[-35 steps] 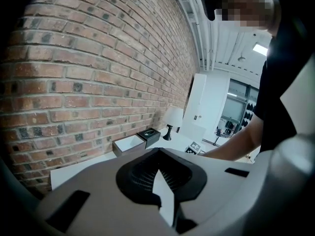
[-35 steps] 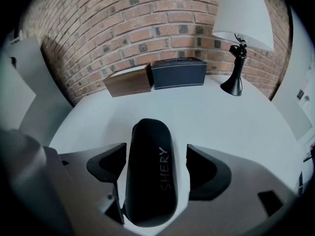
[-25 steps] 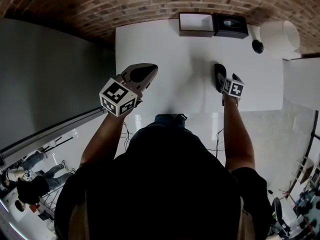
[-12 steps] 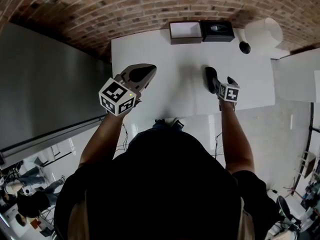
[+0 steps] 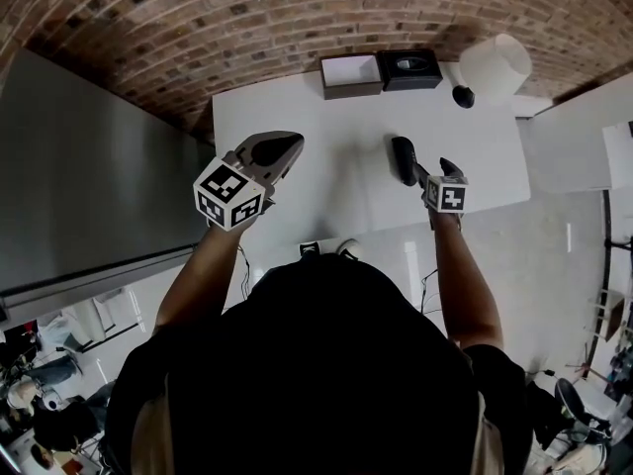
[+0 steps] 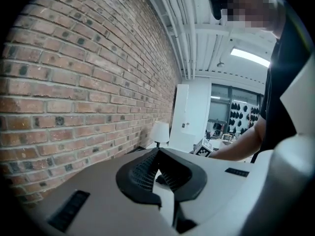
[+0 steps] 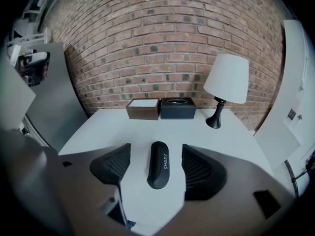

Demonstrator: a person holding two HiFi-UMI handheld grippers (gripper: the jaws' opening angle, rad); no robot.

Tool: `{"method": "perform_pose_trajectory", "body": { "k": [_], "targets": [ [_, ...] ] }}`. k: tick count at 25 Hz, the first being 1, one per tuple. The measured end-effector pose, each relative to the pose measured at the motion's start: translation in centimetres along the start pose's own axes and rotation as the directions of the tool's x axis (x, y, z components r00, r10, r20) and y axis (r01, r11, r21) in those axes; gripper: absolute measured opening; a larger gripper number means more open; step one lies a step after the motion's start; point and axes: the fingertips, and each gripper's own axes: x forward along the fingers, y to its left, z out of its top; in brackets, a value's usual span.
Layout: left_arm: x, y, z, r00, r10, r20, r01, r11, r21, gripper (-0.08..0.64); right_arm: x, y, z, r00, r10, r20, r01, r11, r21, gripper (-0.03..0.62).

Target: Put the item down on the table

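Observation:
A black oblong case [image 7: 158, 167] printed with white letters lies flat on the white table [image 7: 98, 127]. My right gripper [image 7: 156, 156] stands open around it, with a gap between the case and the pad on each side. From above, the case [image 5: 402, 158] sits right of the table's middle [image 5: 297, 117], and the right gripper [image 5: 420, 169] is just behind it. My left gripper [image 5: 275, 149] hangs raised over the table's left side. Its jaws [image 6: 160, 173] are shut with nothing between them.
At the table's far edge stand a brown box with a white top [image 5: 351, 74], a black tissue box [image 5: 412, 67] and a white-shaded lamp [image 5: 492, 67]. A brick wall [image 7: 162, 43] rises behind them. A grey panel [image 5: 89, 176] borders the table's left side.
The head view has pulled back, so the table looks smaller and higher in the frame. Both grippers and the case keep about the same places on the table.

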Motion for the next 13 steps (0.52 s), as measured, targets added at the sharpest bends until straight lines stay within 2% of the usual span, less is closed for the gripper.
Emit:
{"method": "perform_pose_trajectory", "body": {
  "k": [8, 13],
  "targets": [
    [-0.7, -1.0, 1.5, 0.999, -0.026, 0.024, 0.025, 0.999, 0.034, 0.015, -3.6, 1.8, 1.4, 0.997, 0.015, 0.076, -0.015, 1.000, 0.000, 0.308],
    [-1.4, -1.4, 1.5, 0.999, -0.035, 0.031, 0.034, 0.999, 0.034, 0.015, -5.7, 3.1, 1.3, 0.994, 0.021, 0.105, -0.025, 0.999, 0.031, 0.290]
  ]
}}
